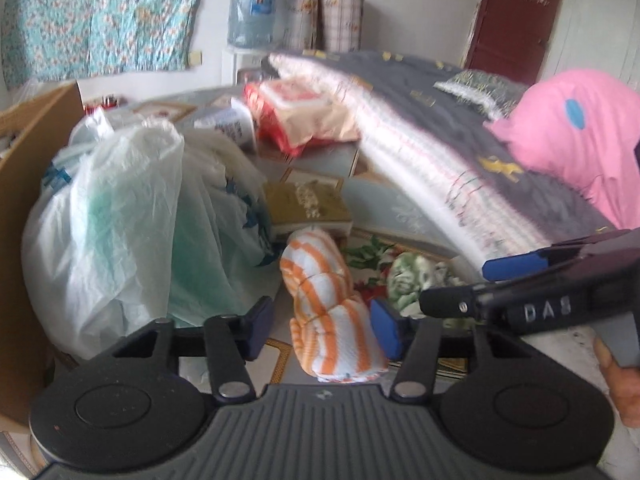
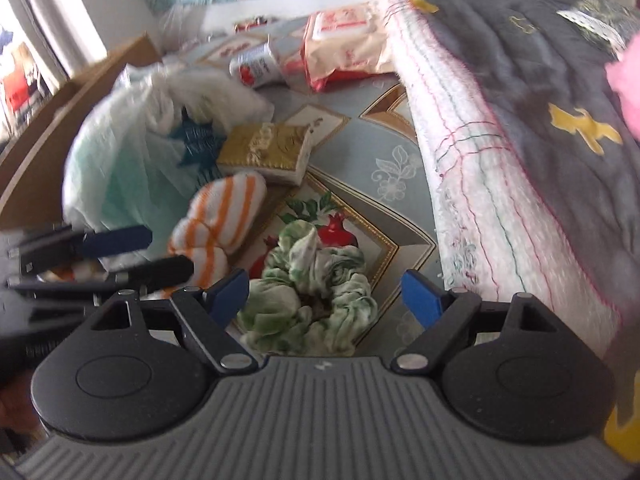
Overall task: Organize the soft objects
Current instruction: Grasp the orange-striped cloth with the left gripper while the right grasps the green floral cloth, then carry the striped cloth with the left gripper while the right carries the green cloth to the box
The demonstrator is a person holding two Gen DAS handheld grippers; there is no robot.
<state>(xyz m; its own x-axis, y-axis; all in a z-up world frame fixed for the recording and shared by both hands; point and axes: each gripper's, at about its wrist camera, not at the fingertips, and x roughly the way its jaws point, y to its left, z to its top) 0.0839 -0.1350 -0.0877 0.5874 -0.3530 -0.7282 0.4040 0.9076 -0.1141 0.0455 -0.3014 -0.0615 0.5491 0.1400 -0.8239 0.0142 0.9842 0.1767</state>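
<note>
left hand-held gripper [image 1: 324, 326] straddles striped cloth [image 1: 326, 308]

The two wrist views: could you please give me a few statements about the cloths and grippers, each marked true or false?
1. The orange-striped cloth lies between the left gripper fingers. True.
2. The right gripper is shut on the green-white cloth. False: its jaws stand wide apart around it.
3. The gold box lies beside the white plastic bag. True.
4. The green-white cloth is neatly folded. False: it is crumpled.
</note>
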